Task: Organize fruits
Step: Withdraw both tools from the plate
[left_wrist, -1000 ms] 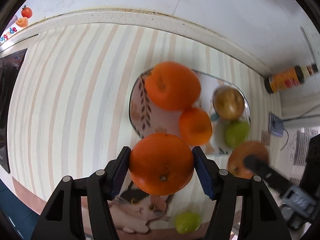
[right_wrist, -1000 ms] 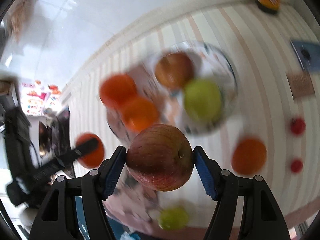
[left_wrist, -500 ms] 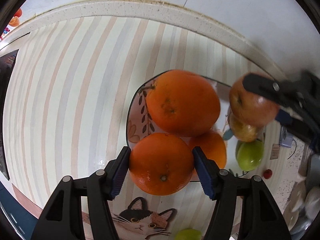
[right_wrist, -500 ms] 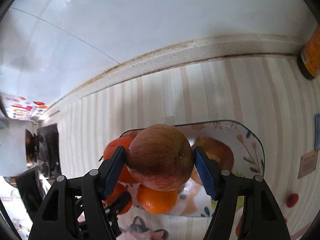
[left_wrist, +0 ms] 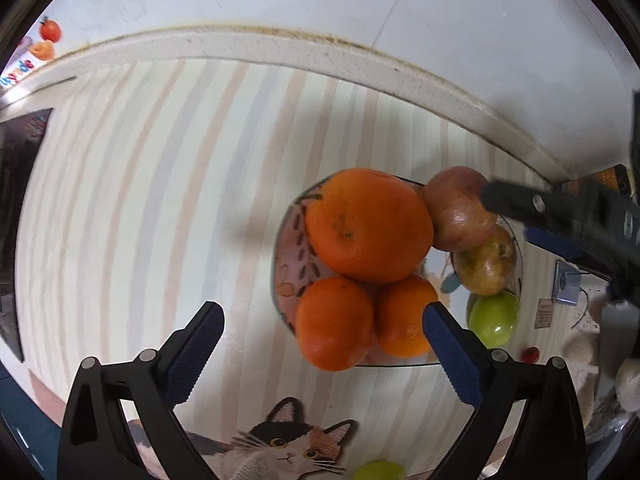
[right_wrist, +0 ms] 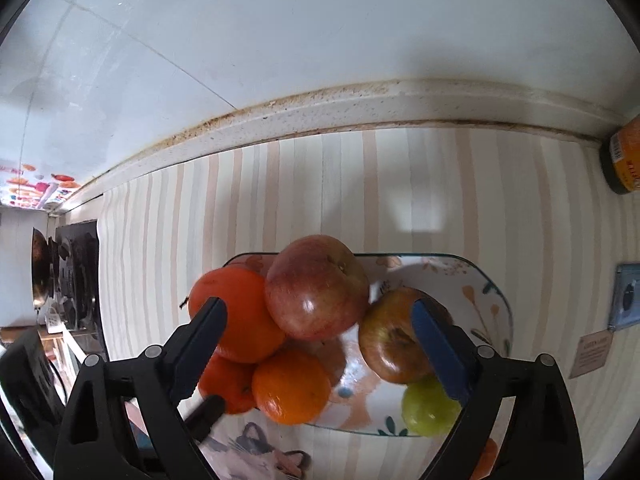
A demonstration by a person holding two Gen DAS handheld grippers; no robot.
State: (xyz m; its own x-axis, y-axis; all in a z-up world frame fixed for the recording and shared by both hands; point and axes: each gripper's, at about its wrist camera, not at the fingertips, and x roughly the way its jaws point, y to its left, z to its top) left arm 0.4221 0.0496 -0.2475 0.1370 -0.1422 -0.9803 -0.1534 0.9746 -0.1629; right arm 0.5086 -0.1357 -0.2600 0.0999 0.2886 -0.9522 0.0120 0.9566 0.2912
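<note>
Both fruits have just been let go over the plate. The left claw has just been opening and now stands spread, its pads clear of the small orange that sits at the plate's near rim, beside another orange and under the big orange. The right claw has also just been opening; it is spread wide, and the red apple between and beyond its pads looks free, resting at the plate's far side against the big orange and a yellowish apple. A green fruit lies at the plate's right near corner.

I would judge this the release step, nearly finished. Next, each claw should lift straight away from the plate without nudging the pile, then go for the loose fruit: a green one lies on the desk just short of the plate, by the cat picture.

The fruits are round, with no real long axis; the red apple's stem end seems to tilt up and away from the plate.
</note>
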